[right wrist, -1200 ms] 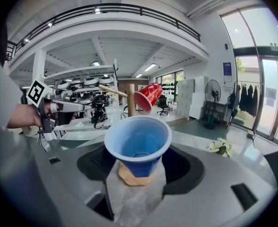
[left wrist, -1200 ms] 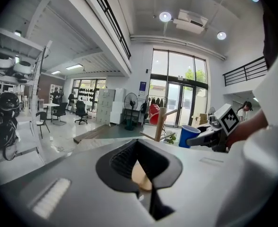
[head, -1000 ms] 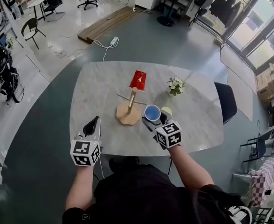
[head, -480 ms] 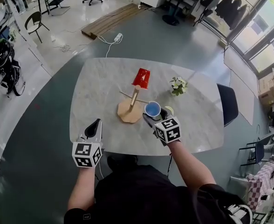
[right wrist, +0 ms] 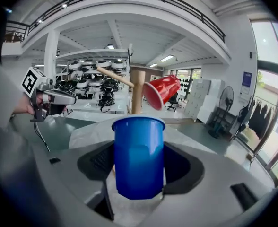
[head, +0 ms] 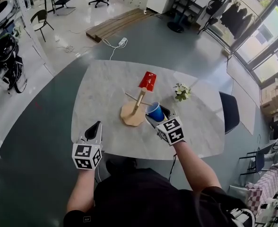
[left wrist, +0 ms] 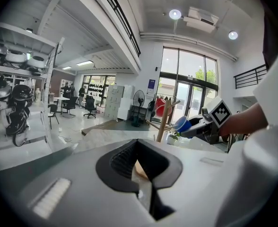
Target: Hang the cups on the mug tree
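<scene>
A wooden mug tree (head: pixel 134 111) stands mid-table with a red cup (head: pixel 147 81) hung upside down on its top peg. The red cup (right wrist: pixel 161 91) and the tree's post (right wrist: pixel 138 91) show just beyond the blue cup in the right gripper view. My right gripper (head: pixel 157 116) is shut on a blue cup (head: pixel 155 112), held above the table just right of the tree, its mouth tipped toward the post. The blue cup (right wrist: pixel 138 156) sits between the jaws. My left gripper (head: pixel 93 129) hovers at the table's near edge, shut and empty (left wrist: pixel 141 176).
A small potted plant (head: pixel 180 91) stands on the marble table (head: pixel 101 93) right of the tree. A dark chair (head: pixel 230 111) sits at the table's right side. Office chairs, a wooden pallet and a cable lie on the floor beyond.
The right gripper has carried the blue cup up and toward the mug tree, tilting it. A pale cup seen beside it earlier is no longer visible. The left gripper stays put.
</scene>
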Motion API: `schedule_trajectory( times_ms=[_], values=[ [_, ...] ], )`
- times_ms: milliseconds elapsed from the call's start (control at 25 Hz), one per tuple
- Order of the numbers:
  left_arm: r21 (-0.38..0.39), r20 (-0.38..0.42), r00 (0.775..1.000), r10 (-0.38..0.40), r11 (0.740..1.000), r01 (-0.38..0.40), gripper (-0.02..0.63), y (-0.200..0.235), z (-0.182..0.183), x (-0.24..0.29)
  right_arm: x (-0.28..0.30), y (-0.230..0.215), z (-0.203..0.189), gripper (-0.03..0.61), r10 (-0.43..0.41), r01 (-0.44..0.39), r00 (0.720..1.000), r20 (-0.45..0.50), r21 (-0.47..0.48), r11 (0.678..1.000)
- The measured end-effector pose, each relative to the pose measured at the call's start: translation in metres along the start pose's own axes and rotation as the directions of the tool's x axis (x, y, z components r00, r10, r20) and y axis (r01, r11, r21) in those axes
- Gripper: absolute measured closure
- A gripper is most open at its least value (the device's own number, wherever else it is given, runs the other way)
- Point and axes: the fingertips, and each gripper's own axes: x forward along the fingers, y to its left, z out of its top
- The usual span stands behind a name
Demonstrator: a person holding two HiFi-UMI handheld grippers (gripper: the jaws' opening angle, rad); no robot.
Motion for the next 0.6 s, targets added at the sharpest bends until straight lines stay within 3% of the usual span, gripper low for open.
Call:
schedule_trajectory(
  times_ms=[600],
  values=[
    [-0.009, 0.020, 1.000, 0.016, 1.000, -0.016, 0.604, 0.007, -0.001, -0.018, 0.028, 0.016, 0.014, 0.272, 0.077, -0.108, 0.984, -0.161, -0.199, 0.974]
  ],
)
